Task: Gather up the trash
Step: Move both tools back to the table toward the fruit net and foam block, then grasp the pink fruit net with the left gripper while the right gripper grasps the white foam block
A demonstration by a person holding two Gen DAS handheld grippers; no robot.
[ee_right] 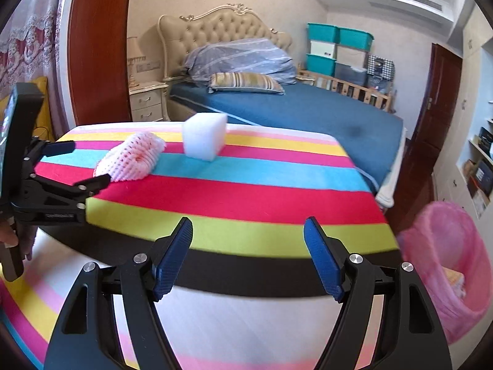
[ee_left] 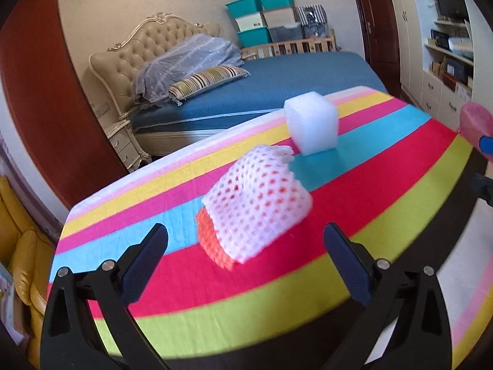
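Two pieces of trash are seen on the striped tablecloth (ee_right: 234,197): a white foam net sleeve (ee_right: 131,162) with something orange-red inside it, and a white foam block (ee_right: 203,137).

By the left wrist view, the left gripper (ee_left: 246,243) is shown at the bottom of the frame with its jaws spread wide and nothing held between them. The foam net sleeve (ee_left: 255,203) is found at the centre of that frame, just beyond the fingertips and roughly in line with the gap between them, lying on its side across the blue and red stripes. No contact between fingers and sleeve is visible. The foam block (ee_left: 311,123) is placed above and to the right of the sleeve, near it, standing on a blue stripe close to the far edge of the tablecloth (ee_left: 369,215).

By the right wrist view, the left gripper (ee_right: 89,165) is seen at the left edge of the frame, its open jaws reaching toward the sleeve's near end; whether the lower fingertip touches the sleeve cannot be told. The right gripper (ee_right: 248,246) is shown at the bottom centre, jaws held wide apart and empty, at the near edge of the table, well apart from both pieces. A pink-lined bin (ee_right: 446,265) is seen at the lower right of that frame, beside the table.
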